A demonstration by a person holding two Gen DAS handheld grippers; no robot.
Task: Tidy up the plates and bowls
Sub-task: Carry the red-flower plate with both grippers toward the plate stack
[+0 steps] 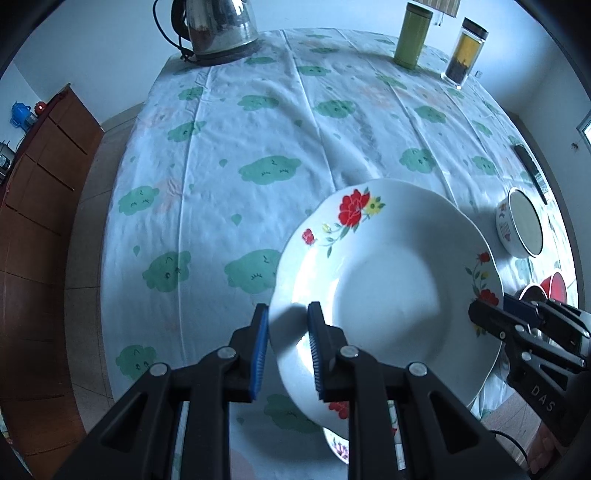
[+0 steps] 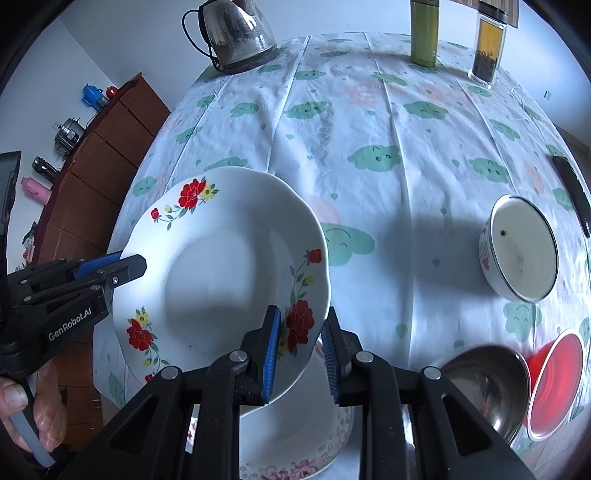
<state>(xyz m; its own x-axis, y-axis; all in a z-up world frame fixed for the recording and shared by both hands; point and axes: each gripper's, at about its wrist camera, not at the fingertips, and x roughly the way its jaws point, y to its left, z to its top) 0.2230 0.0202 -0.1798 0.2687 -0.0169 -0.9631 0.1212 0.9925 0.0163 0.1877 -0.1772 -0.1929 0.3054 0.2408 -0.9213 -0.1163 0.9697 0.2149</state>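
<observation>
A white scalloped plate with red flowers (image 1: 388,280) hangs tilted above the table, held at two sides. My left gripper (image 1: 288,310) is shut on its left rim, one blue pad above and one below. My right gripper (image 2: 303,314) is shut on the opposite rim, over a red flower, and shows at the plate's right edge (image 1: 491,317) in the left wrist view. In the right wrist view the plate (image 2: 221,280) fills the left half, with the left gripper (image 2: 133,264) at its far rim. Under it lies a second plate with pink flowers (image 2: 295,446).
A white bowl (image 2: 521,247), a steel bowl (image 2: 484,387) and a red bowl (image 2: 554,380) sit at the right. At the back stand a kettle (image 1: 218,26), a green flask (image 1: 412,35) and a jar (image 1: 465,51). A dark flat object (image 2: 572,192) lies by the right edge. A wooden cabinet (image 1: 40,177) stands left.
</observation>
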